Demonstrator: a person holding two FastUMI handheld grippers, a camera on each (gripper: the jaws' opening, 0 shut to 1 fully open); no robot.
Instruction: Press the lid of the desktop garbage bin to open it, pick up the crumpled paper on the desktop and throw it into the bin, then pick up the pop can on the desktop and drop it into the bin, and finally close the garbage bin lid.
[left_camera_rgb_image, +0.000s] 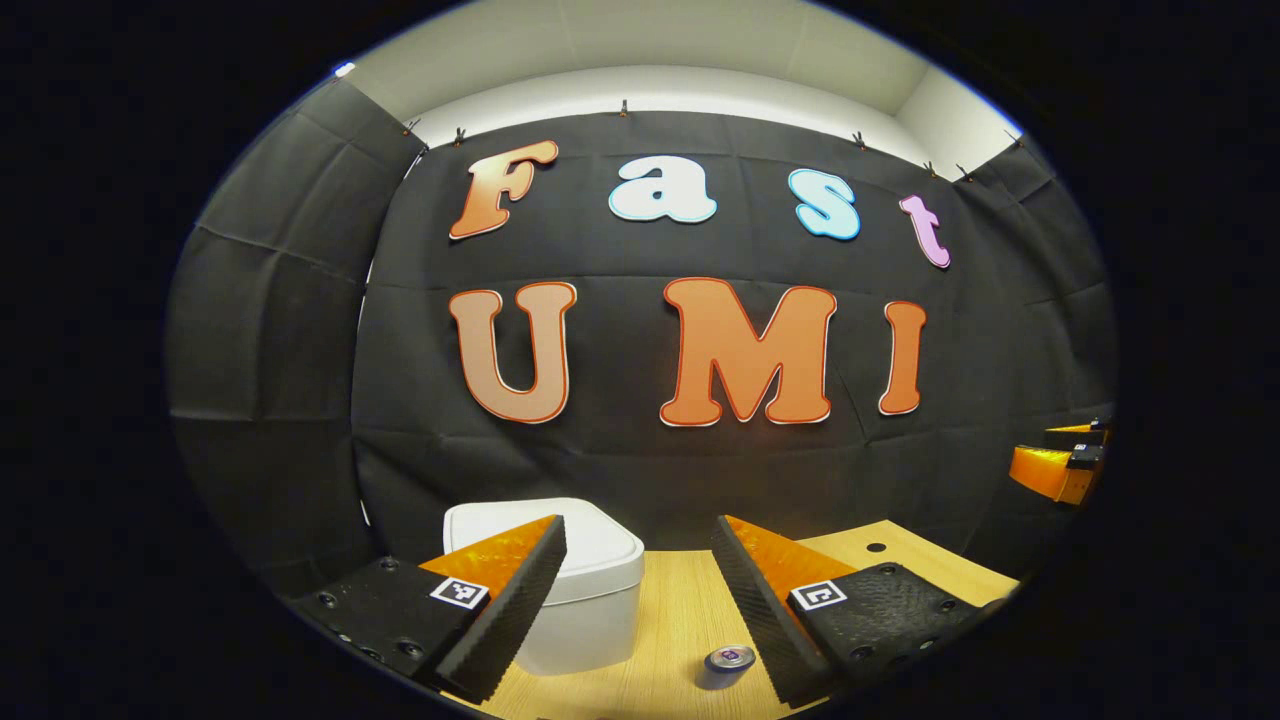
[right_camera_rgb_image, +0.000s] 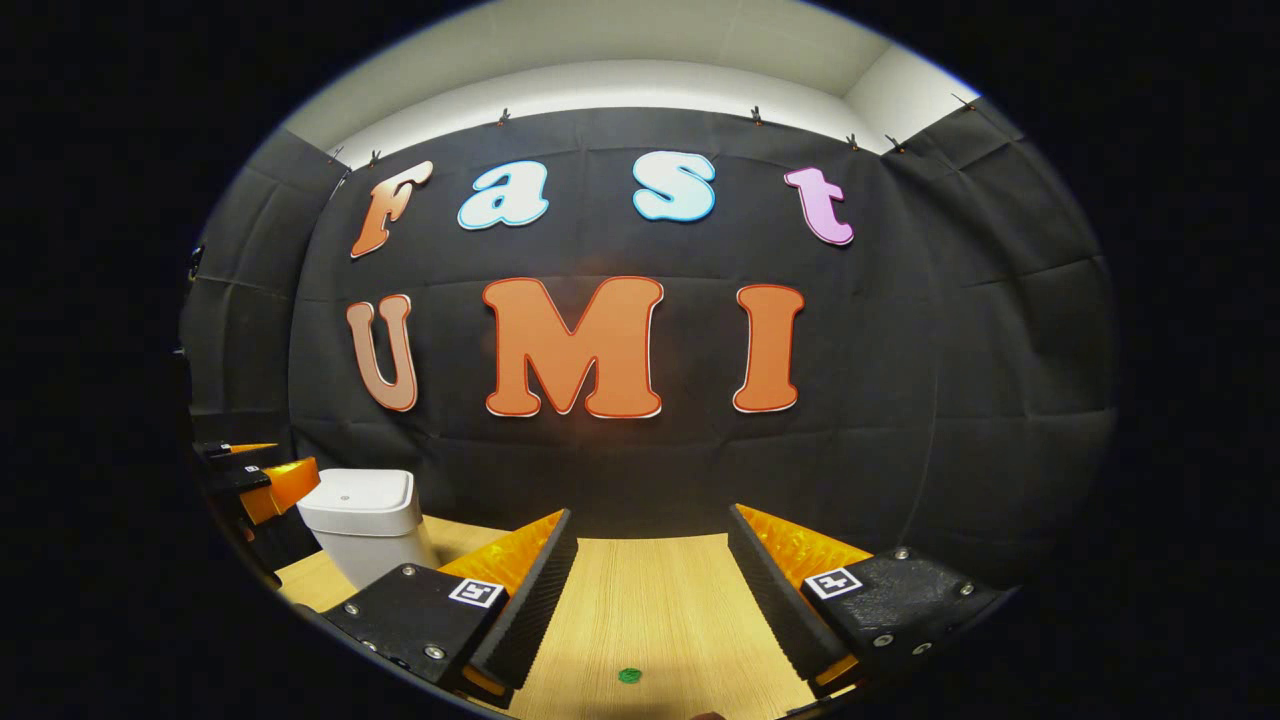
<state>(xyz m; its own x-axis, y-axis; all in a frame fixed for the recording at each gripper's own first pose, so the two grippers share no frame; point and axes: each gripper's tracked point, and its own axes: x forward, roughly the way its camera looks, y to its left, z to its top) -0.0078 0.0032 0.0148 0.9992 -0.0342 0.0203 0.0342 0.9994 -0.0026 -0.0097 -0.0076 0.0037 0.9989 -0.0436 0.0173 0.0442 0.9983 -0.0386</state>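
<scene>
Left hand-held gripper (left_camera_rgb_image: 640, 590) gapes above rounded white bin (left_camera_rgb_image: 590, 590).

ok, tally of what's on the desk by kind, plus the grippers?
Garbage bin, white, lid down: 1
Pop can: 1
Small green thing on the desk, too small to identify: 1
Grippers, left gripper and right gripper, both open: 2
Total: 5
</scene>
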